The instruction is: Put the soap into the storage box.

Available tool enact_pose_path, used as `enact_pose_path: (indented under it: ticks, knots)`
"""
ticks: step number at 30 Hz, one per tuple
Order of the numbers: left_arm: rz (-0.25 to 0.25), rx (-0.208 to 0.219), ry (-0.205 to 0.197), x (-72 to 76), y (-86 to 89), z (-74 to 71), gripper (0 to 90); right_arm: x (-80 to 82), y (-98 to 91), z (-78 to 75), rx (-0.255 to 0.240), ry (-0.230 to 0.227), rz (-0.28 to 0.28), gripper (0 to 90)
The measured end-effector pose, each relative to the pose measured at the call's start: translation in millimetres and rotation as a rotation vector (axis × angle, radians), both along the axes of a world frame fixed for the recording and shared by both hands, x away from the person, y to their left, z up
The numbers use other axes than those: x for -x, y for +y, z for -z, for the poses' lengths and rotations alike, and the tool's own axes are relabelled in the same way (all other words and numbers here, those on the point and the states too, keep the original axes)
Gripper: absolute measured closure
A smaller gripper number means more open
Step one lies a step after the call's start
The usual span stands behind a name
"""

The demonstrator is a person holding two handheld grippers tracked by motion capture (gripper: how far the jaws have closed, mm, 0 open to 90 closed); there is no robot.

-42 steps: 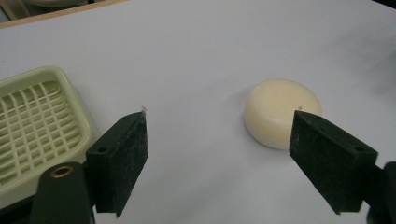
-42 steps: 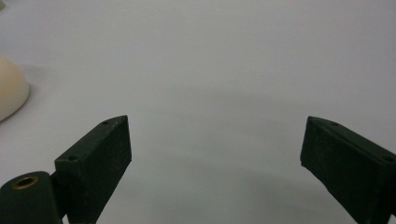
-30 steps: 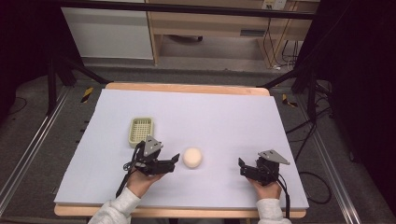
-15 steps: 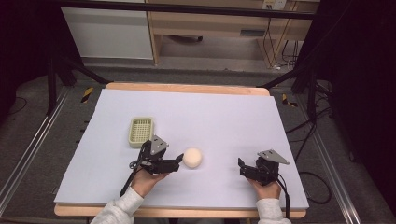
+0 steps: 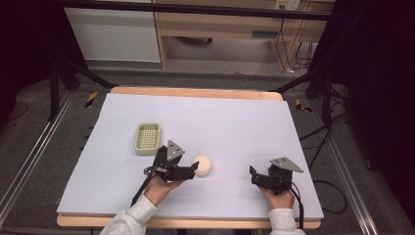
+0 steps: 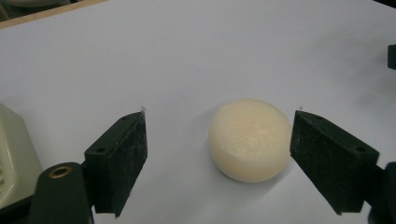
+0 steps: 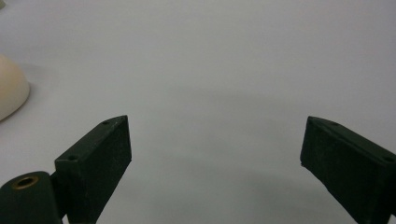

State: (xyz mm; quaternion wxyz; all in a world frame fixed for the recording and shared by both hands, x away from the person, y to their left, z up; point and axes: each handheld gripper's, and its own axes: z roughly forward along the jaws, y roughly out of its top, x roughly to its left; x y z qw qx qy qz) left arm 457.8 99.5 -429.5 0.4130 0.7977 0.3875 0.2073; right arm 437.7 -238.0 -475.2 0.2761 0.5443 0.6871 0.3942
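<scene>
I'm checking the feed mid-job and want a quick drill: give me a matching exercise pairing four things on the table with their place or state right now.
Things:
1. round cream-coloured bun
2. pale green plastic basket
3. left tongs
4. right tongs

Places or states:
A. open over bare white table, with nothing between the jaws
B. lying between two open black jaws
C. open around the bun, not yet closed
D. empty, on the table beyond the left hand

Pairs: 1-B, 2-D, 3-C, 4-A

Left hand-held gripper [image 5: 195, 168] and right hand-held gripper [image 5: 252, 175] low, jaws wide apart, forearms inward.
</scene>
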Motion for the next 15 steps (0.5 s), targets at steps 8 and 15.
enact_pose_path:
  ticks: [8, 15]
  knots:
    - [0.005, 0.018, 0.020, -4.1, -8.8, 2.2, 18.4, -0.1, -0.1, 0.2, 0.001, -0.001, 0.000, 9.1]
    - [0.003, 0.008, 0.030, -8.0, -17.0, 6.6, 17.3, -0.3, -0.4, 0.2, 0.006, -0.006, 0.000, 9.1]
